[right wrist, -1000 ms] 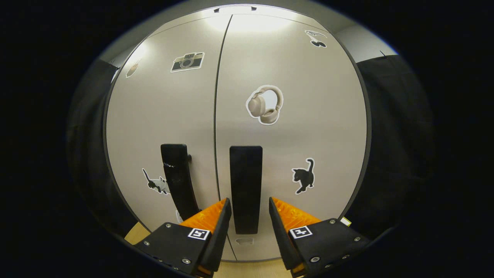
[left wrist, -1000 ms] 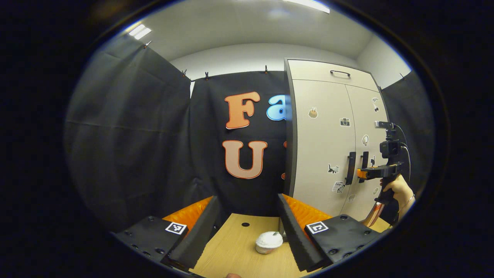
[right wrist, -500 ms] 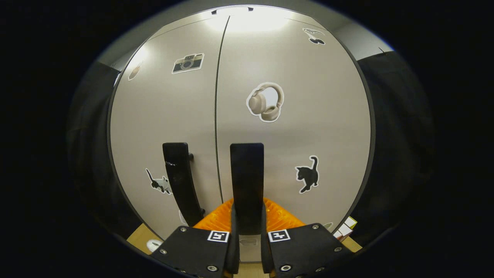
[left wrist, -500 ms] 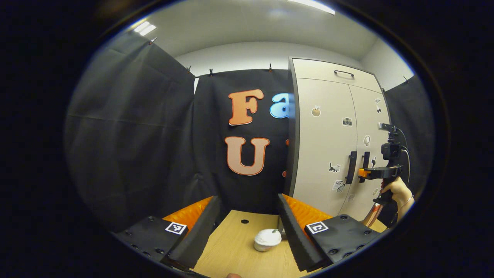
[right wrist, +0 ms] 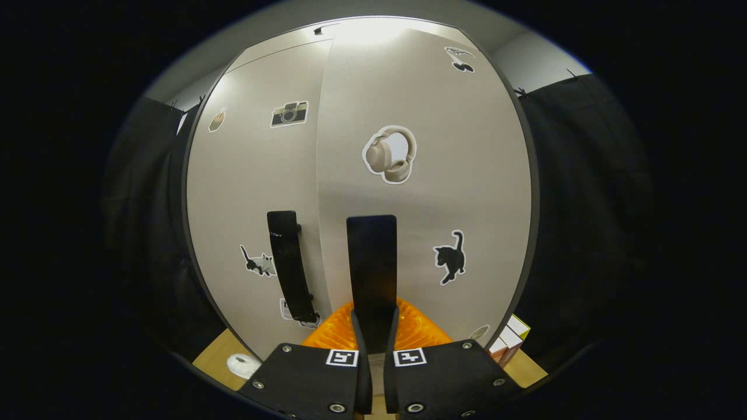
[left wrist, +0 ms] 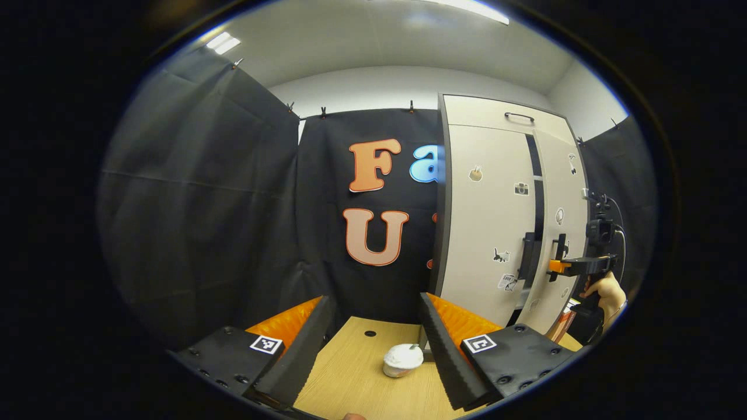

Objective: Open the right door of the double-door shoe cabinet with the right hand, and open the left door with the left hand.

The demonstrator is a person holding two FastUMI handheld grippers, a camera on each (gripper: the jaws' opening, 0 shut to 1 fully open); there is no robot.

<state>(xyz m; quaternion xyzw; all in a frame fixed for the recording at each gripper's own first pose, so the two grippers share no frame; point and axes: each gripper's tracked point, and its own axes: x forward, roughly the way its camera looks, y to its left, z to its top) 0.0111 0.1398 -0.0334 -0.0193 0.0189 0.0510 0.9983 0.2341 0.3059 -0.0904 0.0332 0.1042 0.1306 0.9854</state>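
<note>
The beige double-door shoe cabinet (left wrist: 487, 175) stands on the right in the left gripper view, some way off. Its right door (right wrist: 426, 192) hangs slightly ajar, with a dark gap (left wrist: 537, 192) between the doors. My right gripper (right wrist: 373, 344) is shut on that door's black vertical handle (right wrist: 372, 262). The left door (right wrist: 257, 192) is closed, and its black handle (right wrist: 290, 265) is free. In the left gripper view the right gripper (left wrist: 554, 267) shows at the right handle, held by a hand (left wrist: 601, 289). My left gripper (left wrist: 373, 344) is open over the table, holding nothing.
A small white tub (left wrist: 402, 359) sits on the light wooden table (left wrist: 350, 385) between the left gripper's fingers. Small boxes (right wrist: 509, 339) stand by the cabinet's right foot. Black cloth walls close the booth on the left and behind.
The right gripper closed on the right door's handle and pulled, so the door has swung out a little and a gap has appeared. The left gripper has hardly moved.
</note>
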